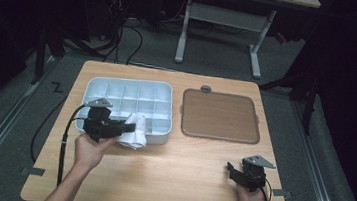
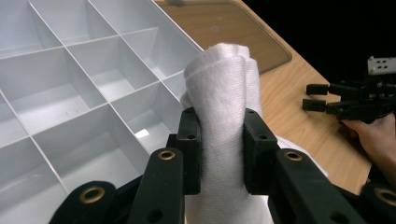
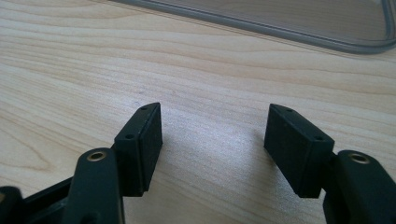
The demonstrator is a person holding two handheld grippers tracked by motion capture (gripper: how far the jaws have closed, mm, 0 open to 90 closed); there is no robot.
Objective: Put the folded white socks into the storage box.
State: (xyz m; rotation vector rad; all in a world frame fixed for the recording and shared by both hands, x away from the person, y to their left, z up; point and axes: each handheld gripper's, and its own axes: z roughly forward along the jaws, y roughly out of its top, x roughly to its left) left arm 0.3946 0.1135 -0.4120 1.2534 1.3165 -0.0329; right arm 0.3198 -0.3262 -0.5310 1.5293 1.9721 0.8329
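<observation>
A rolled white cloth (image 2: pixel 223 98) is pinched between the jaws of my left gripper (image 2: pixel 222 128), which is shut on it. In the high view the left gripper (image 1: pixel 131 127) holds the cloth (image 1: pixel 135 133) over the front right corner of the white divided tray (image 1: pixel 127 91). The tray's compartments (image 2: pixel 79 79) look empty. My right gripper (image 3: pixel 215 126) stands open just above bare wood with nothing between its fingers. It rests near the table's front right corner (image 1: pixel 233 170), and also appears in the left gripper view (image 2: pixel 322 100).
A clear flat lid (image 1: pixel 220 116) lies on the wooden table (image 1: pixel 184 171) to the right of the tray; its edge (image 3: pixel 280 28) shows beyond my right gripper. Desk legs and cables stand on the floor behind the table.
</observation>
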